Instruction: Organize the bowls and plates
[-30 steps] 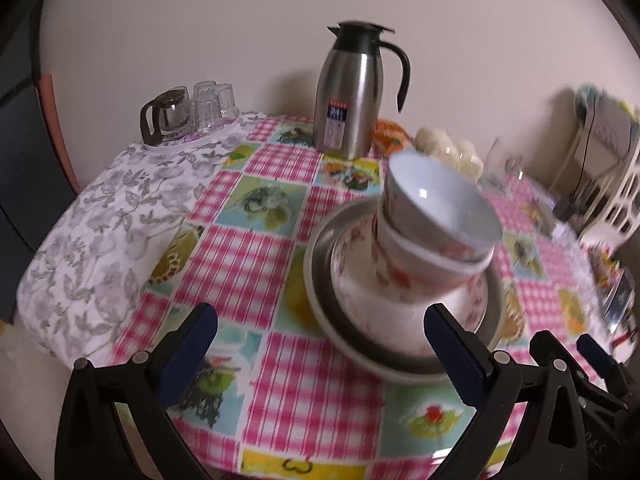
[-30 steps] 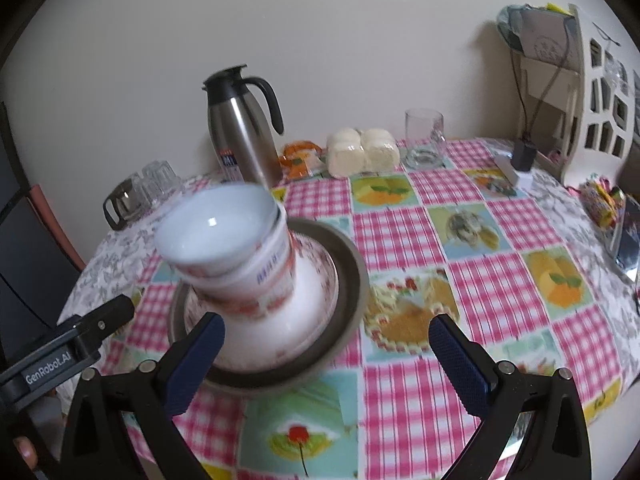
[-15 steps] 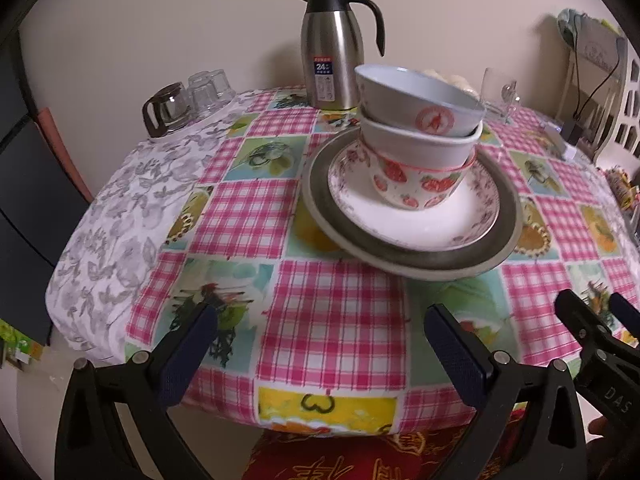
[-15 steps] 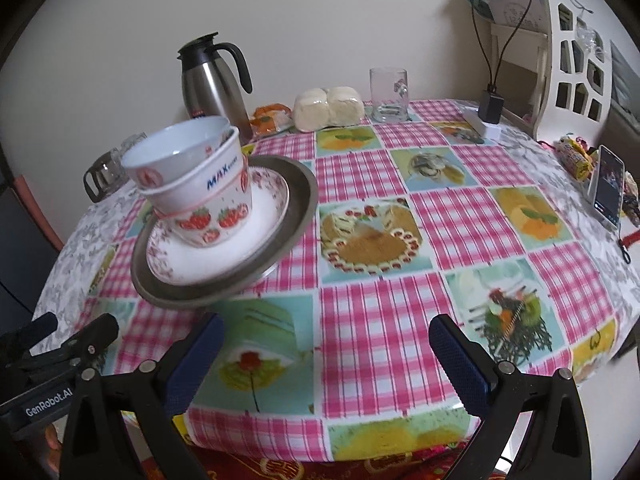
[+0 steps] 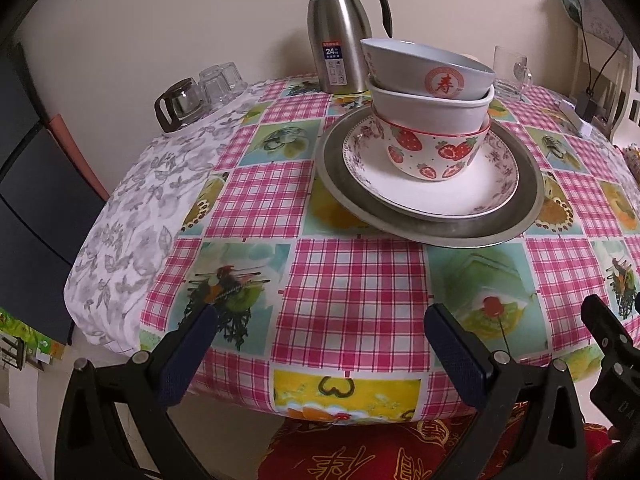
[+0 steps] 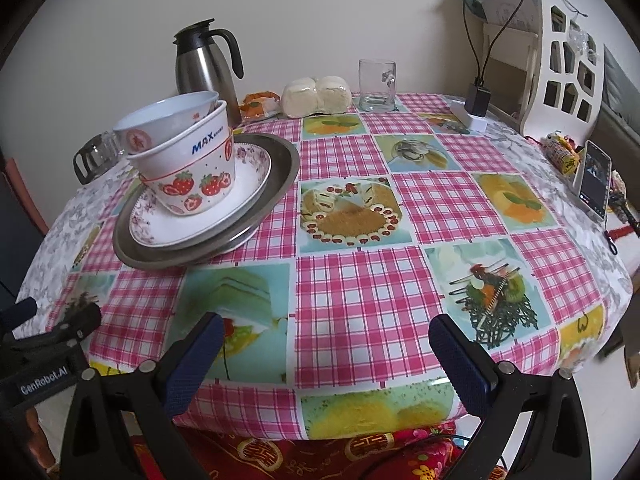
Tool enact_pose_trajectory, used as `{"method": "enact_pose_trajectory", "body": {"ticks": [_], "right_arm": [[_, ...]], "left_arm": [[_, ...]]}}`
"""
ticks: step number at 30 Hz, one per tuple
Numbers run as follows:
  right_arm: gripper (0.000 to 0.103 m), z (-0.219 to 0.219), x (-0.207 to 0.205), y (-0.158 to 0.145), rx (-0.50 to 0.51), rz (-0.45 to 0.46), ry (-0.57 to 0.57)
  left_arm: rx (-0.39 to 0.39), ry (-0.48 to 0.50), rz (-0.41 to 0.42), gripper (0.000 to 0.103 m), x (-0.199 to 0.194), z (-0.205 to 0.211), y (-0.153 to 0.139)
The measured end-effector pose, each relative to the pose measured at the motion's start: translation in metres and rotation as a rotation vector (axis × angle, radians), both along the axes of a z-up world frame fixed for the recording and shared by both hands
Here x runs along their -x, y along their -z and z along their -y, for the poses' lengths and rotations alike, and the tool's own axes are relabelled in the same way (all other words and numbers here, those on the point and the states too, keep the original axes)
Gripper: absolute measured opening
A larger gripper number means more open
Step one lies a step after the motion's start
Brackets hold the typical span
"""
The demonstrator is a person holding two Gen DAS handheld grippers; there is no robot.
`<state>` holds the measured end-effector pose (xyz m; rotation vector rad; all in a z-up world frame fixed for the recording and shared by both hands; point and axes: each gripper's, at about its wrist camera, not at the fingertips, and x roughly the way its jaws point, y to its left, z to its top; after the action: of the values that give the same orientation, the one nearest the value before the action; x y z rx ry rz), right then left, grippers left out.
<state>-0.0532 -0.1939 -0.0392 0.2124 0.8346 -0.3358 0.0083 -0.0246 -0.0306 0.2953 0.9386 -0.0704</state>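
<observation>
Both tools, left (image 5: 320, 340) and right (image 6: 326, 344), have drawn back to the table (image 6: 360, 300) edge, spread and empty, leaving three nested bowls (image 5: 430, 108) stacked on two plates (image 5: 432, 200) upper right of frame: stacking looks finished.

On the table (image 6: 360, 292) in front of me, the stack sits at the left of my right view: three nested bowls (image 6: 180, 160) in a small plate (image 6: 248, 184), which lies on a larger plate (image 6: 280, 168). In my left view the same bowls (image 5: 432, 108) stand right of centre. Behind the stack stands a jug (image 6: 208, 68). Right of the jug lie a packet (image 6: 260, 105) and buns (image 6: 316, 95), then a mug (image 6: 377, 85). At the left edge sit a pot (image 5: 178, 105) and glasses (image 5: 222, 80) beside it. A phone (image 6: 595, 178) stands at the far right, a shelf (image 6: 568, 60) behind it.
</observation>
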Motion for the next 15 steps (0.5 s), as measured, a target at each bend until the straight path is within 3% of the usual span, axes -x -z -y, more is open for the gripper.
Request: {"method": "enact_pose_trajectory", "body": {"ticks": [15], "right_arm": [[0.103, 0.0016, 0.003, 0.0036, 0.005, -0.006, 0.008]], "left_arm": [[-0.011, -0.008, 0.011, 0.103, 0.0016, 0.0023, 0.0003]]}}
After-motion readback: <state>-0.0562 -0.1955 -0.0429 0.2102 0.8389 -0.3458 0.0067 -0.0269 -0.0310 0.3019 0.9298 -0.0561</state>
